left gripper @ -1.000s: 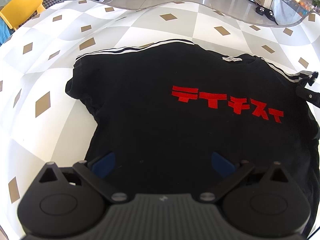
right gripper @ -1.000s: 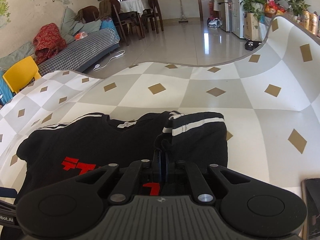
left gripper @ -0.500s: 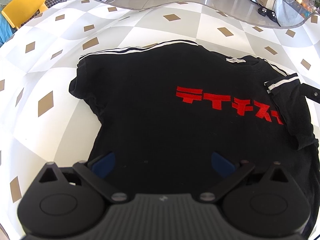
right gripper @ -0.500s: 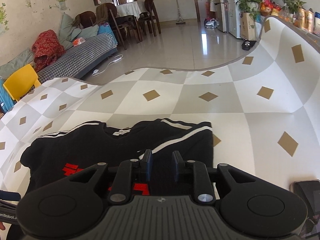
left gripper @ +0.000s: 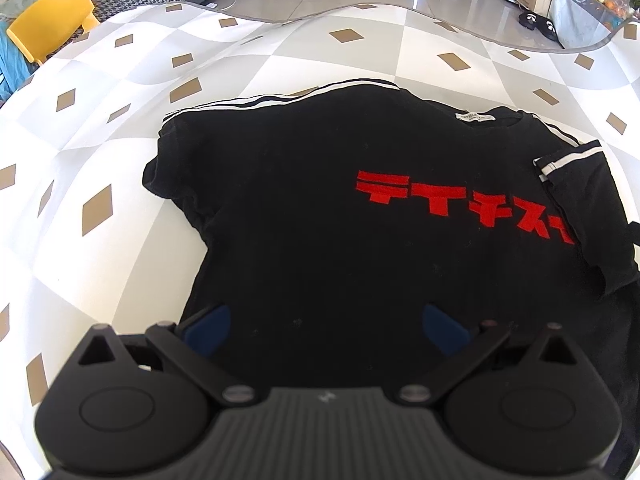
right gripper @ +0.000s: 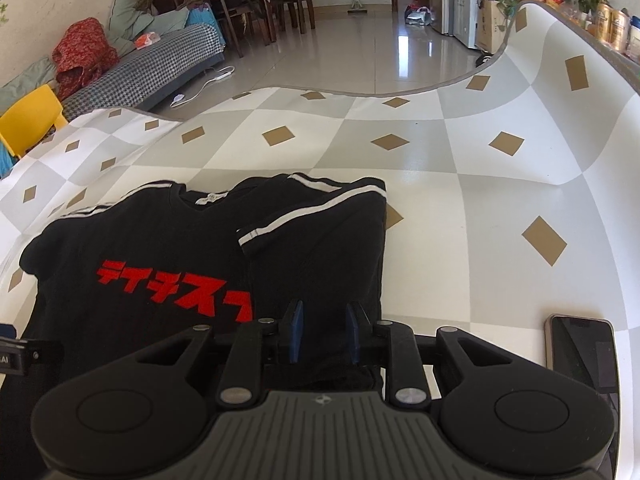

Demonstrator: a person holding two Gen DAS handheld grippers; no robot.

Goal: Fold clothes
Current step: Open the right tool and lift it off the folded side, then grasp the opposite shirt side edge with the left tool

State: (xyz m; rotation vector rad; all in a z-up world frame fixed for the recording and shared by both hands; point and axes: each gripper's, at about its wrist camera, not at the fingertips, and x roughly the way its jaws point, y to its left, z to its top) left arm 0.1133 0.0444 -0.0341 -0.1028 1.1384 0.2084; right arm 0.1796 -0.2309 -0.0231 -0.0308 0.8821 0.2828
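With the right sleeve (right gripper: 320, 236) laid over the black T-shirt (left gripper: 320, 220) on the table (left gripper: 100, 160), right tongs (right gripper: 323, 334) are parted narrowly, empty; left tongs (left gripper: 324, 322) are spread wide; left sleeve (left gripper: 176, 168) is judged next.

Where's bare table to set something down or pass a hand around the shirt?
Free: the checkered table beyond the T-shirt and to its right, up to the phone; also left of the unfolded sleeve. Crowded: the shirt itself, with the folded sleeve on top.

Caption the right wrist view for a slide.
Right gripper open above black red-lettered T-shirt, white-striped sleeve folded inward.
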